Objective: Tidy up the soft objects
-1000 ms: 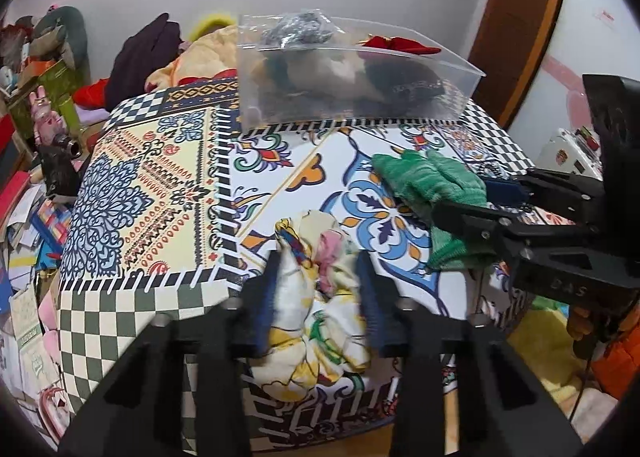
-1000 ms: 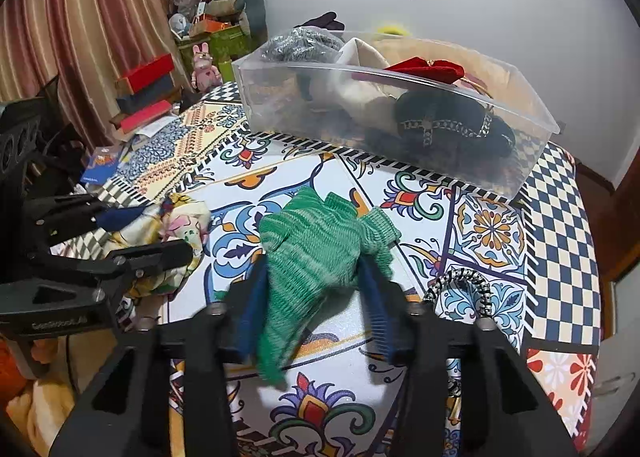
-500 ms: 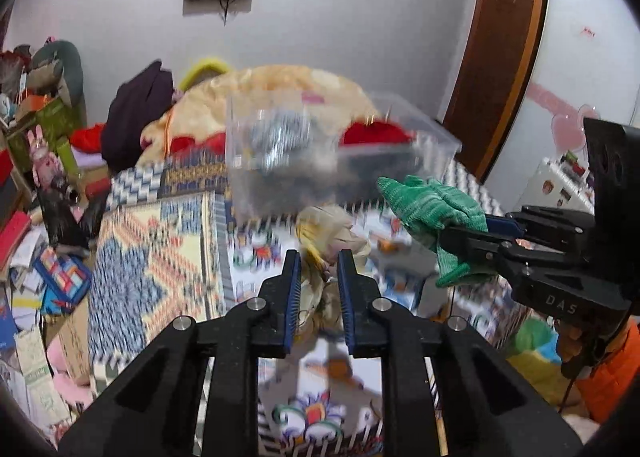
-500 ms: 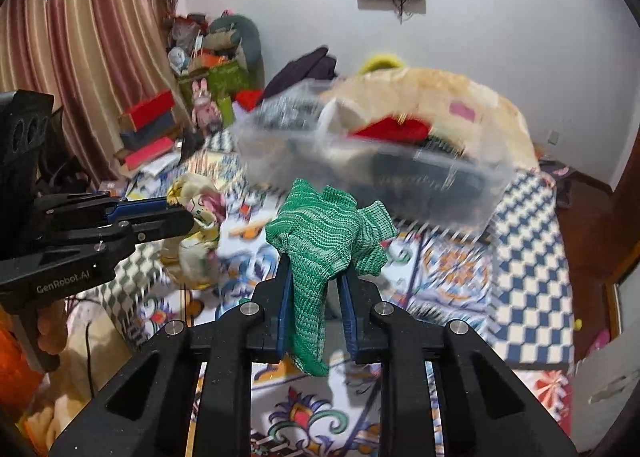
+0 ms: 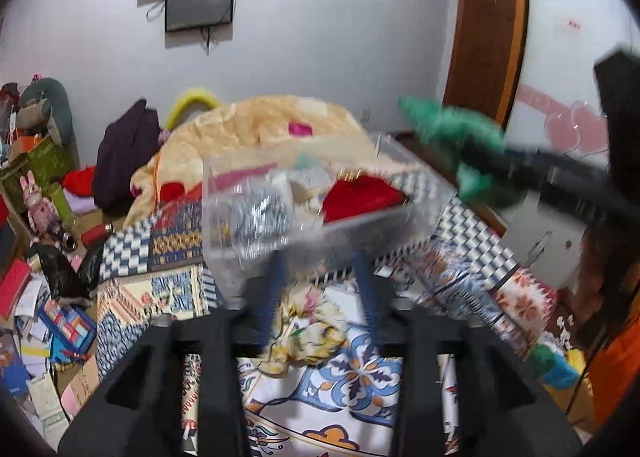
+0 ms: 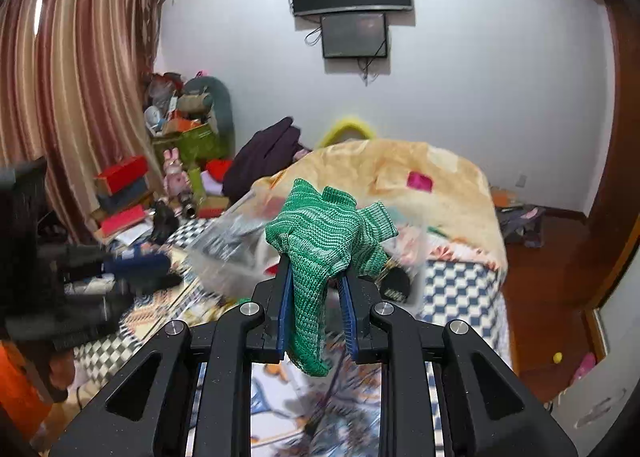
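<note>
Our left gripper [image 5: 316, 289] has spread wide, apparently dropping the floral cloth [image 5: 308, 325] on the table at six o'clock. Our right gripper [image 6: 314, 307] still clamps the green knit glove [image 6: 324, 241], raised toward the clear bin [image 5: 288, 213] at twelve.

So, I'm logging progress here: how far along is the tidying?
Done: a grey item and a red one already sit in the clear bin. In hand: the right tongs clamp the green knit piece, held up in the air. Left: the floral cloth appears to lie on the patterned table between the open left tongs, ungripped. Both pieces are not yet binned.
</note>
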A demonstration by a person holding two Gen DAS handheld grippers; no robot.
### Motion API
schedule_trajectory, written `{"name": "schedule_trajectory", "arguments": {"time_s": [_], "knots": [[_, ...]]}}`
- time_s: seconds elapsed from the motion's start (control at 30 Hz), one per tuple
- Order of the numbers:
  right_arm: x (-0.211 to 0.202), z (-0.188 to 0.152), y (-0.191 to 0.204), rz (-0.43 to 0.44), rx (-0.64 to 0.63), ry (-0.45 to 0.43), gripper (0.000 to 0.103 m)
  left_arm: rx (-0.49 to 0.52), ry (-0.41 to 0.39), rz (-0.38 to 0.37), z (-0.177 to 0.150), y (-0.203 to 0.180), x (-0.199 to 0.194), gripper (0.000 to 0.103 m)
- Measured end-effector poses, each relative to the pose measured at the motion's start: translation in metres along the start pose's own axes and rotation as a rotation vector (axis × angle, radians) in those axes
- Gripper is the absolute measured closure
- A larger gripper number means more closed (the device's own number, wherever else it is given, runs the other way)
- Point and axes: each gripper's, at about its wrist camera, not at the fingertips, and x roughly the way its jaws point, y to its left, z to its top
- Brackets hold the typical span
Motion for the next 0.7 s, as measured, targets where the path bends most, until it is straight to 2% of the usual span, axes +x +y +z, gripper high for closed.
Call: {"name": "schedule_trajectory", "arguments": {"time_s": [0.03, 0.1, 0.17, 0.23, 0.33, 0.43, 0.57, 0.7], "knots": [[0.001, 0.001, -0.001, -0.003, 0.002, 0.001, 0.084, -0.003, 0.017, 0.005, -0.004, 0.001, 0.007, 0.047], [0.01, 0.003, -0.007, -0.025, -0.001, 0.01, 0.083, -0.008, 0.054, 0.016, -0.013, 0.004, 0.019, 0.045], [0.02, 0.006, -0.012, -0.042, -0.006, 0.025, 0.083, -0.02, 0.094, 0.015, -0.022, 0.008, 0.029, 0.036], [0.026, 0.006, -0.013, -0.048, -0.007, 0.043, 0.083, -0.048, 0.143, 0.0, -0.029, 0.013, 0.042, 0.032], [0.044, 0.005, -0.018, -0.063, -0.005, 0.081, 0.083, -0.069, 0.199, -0.016, -0.037, 0.017, 0.056, 0.031], [0.061, 0.002, -0.023, -0.062, 0.002, 0.127, 0.083, -0.068, 0.233, -0.004, -0.04, 0.018, 0.067, 0.023], [0.078, -0.002, -0.025, -0.065, 0.003, 0.172, 0.083, -0.063, 0.25, 0.004, -0.042, 0.015, 0.075, 0.023], [0.078, -0.005, -0.025, -0.072, 0.003, 0.19, 0.081, -0.052, 0.235, 0.023, -0.043, 0.009, 0.076, 0.024]]}}
